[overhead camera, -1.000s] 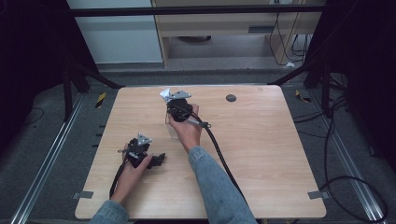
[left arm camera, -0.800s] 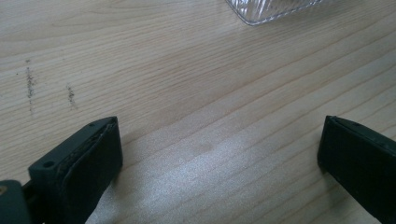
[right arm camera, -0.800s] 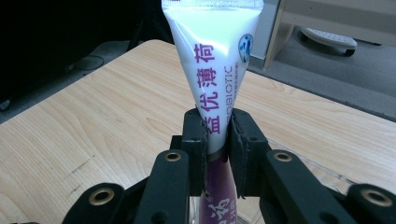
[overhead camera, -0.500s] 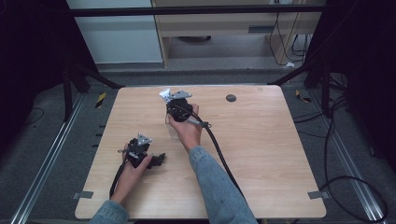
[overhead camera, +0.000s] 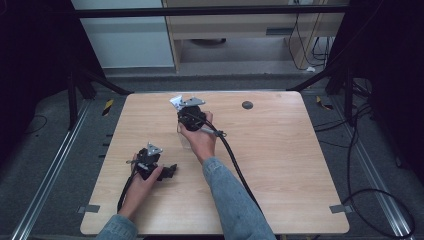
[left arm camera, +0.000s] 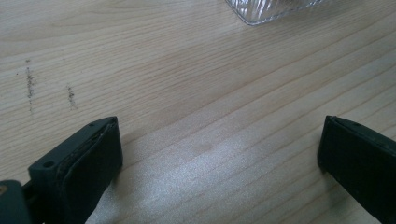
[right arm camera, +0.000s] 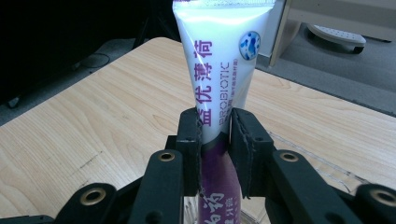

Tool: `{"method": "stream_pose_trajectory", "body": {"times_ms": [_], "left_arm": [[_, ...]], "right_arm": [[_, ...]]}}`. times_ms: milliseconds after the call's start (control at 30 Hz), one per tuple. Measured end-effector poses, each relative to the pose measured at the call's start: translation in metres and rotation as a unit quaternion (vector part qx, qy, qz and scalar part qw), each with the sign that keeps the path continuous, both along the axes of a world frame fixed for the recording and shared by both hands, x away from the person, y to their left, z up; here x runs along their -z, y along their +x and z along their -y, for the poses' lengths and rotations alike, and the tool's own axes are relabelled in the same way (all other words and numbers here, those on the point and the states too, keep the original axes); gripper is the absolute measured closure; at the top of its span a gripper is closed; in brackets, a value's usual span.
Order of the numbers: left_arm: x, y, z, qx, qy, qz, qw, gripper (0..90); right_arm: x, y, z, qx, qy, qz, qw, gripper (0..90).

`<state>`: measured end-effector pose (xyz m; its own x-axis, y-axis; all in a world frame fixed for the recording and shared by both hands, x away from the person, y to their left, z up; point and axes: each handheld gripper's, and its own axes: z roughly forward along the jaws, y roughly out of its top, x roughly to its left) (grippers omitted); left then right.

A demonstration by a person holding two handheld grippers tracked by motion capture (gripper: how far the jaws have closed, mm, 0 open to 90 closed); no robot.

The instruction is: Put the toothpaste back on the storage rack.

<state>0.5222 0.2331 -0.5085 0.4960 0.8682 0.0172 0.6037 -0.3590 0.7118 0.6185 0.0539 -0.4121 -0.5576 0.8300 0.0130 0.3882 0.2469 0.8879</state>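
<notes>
A white and purple toothpaste tube (right arm camera: pixel 224 56) marked PROBIOTIC stands upright between the pads of my right gripper (right arm camera: pixel 215 126), which is shut on its lower half. In the high view that gripper (overhead camera: pixel 184 109) is at the table's far middle, with the tube's white end (overhead camera: pixel 176 101) sticking out past it. A clear glass (overhead camera: pixel 183 139) sits just below the right hand. My left gripper (overhead camera: pixel 169 172) rests low on the wood at the near left. Its jaws (left arm camera: pixel 218 140) are wide apart with only bare wood between them. The ribbed glass (left arm camera: pixel 271 9) lies beyond them.
The wooden table (overhead camera: pixel 300 165) has a small dark disc (overhead camera: pixel 247 105) near its far edge. The right gripper's black cable (overhead camera: pixel 235 167) trails back along the forearm. Grey tape marks sit at the near corners. Loose cables lie on the floor at the right.
</notes>
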Motion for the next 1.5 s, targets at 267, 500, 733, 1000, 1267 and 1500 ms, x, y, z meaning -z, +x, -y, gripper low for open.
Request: {"method": "stream_pose_trajectory", "body": {"times_ms": [267,500,733,1000,1267,1500], "left_arm": [[0.000,0.000,0.000,0.000,0.000,0.000,1.0000,0.0],[0.000,0.000,0.000,0.000,0.000,0.000,1.0000,0.0],[0.000,0.000,0.000,0.000,0.000,0.000,1.0000,0.0],[0.000,0.000,0.000,0.000,-0.001,0.001,1.0000,0.0],[0.000,0.000,0.000,0.000,-0.002,0.001,1.0000,0.0],[0.000,0.000,0.001,-0.001,-0.002,0.002,1.0000,0.0]], "right_arm": [[-0.001,-0.002,0.001,-0.004,0.000,-0.002,1.0000,72.9],[-0.004,-0.007,0.004,-0.007,0.001,-0.001,1.0000,72.9],[-0.004,-0.010,0.010,-0.007,-0.007,-0.002,1.0000,72.6],[-0.013,-0.016,0.016,-0.007,-0.018,-0.007,0.9998,72.2],[-0.021,-0.021,0.026,-0.006,-0.038,-0.024,0.9990,70.0],[-0.026,-0.025,0.035,-0.014,-0.056,-0.043,0.9974,67.1]]}}
